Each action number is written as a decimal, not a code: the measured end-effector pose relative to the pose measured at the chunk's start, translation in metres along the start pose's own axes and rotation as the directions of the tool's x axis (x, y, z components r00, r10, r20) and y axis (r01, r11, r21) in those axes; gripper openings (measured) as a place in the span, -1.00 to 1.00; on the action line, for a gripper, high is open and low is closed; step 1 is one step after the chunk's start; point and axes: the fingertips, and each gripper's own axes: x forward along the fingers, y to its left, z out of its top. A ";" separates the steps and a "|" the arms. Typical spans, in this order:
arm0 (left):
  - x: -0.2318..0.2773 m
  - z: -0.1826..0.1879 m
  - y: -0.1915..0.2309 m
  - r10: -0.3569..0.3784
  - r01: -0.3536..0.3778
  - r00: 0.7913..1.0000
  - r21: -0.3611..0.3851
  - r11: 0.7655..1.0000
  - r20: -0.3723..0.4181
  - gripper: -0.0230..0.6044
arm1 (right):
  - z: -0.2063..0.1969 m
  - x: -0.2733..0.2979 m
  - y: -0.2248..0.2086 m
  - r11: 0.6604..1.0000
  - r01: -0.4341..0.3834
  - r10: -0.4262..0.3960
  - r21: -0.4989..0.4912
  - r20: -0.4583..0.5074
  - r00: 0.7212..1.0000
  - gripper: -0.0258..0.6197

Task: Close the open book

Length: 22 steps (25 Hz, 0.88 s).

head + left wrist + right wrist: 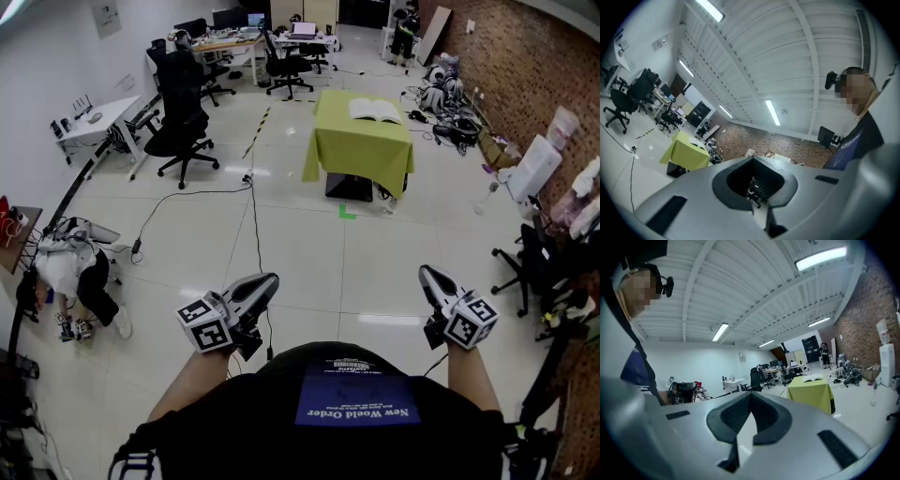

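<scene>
The open book (375, 111) lies with white pages up on a table under a yellow-green cloth (361, 150), far across the room. In the right gripper view the book (813, 378) shows on that table (811, 392). The left gripper view shows the table (684, 152) at the left. Both grippers are close to my body, well short of the table. The left gripper (272, 279) (753, 164) is shut and holds nothing. The right gripper (427, 273) (749, 399) also has its jaws together with nothing between them.
White tiled floor stretches between me and the table, with a cable (251, 216) and a green tape mark (347, 213) on it. Black office chairs (183, 131) and desks stand at the left and back. A person (80, 277) crouches at the left. Gear lines the brick wall (525, 66).
</scene>
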 end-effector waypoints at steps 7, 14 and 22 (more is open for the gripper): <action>0.025 0.010 0.035 -0.028 0.028 0.999 -0.006 1.000 -0.019 -0.91 | 0.004 0.028 -0.022 1.000 0.029 -0.029 0.002 0.009 1.000 -0.97; 0.106 0.011 0.052 -0.015 0.016 1.000 0.010 1.000 -0.027 -0.91 | 0.020 0.040 -0.098 1.000 0.014 -0.013 -0.009 0.018 1.000 -0.97; 0.240 0.014 0.059 0.014 -0.015 0.999 0.027 1.000 0.037 -0.91 | 0.060 0.059 -0.214 0.991 -0.084 0.082 -0.104 -0.020 0.996 -0.97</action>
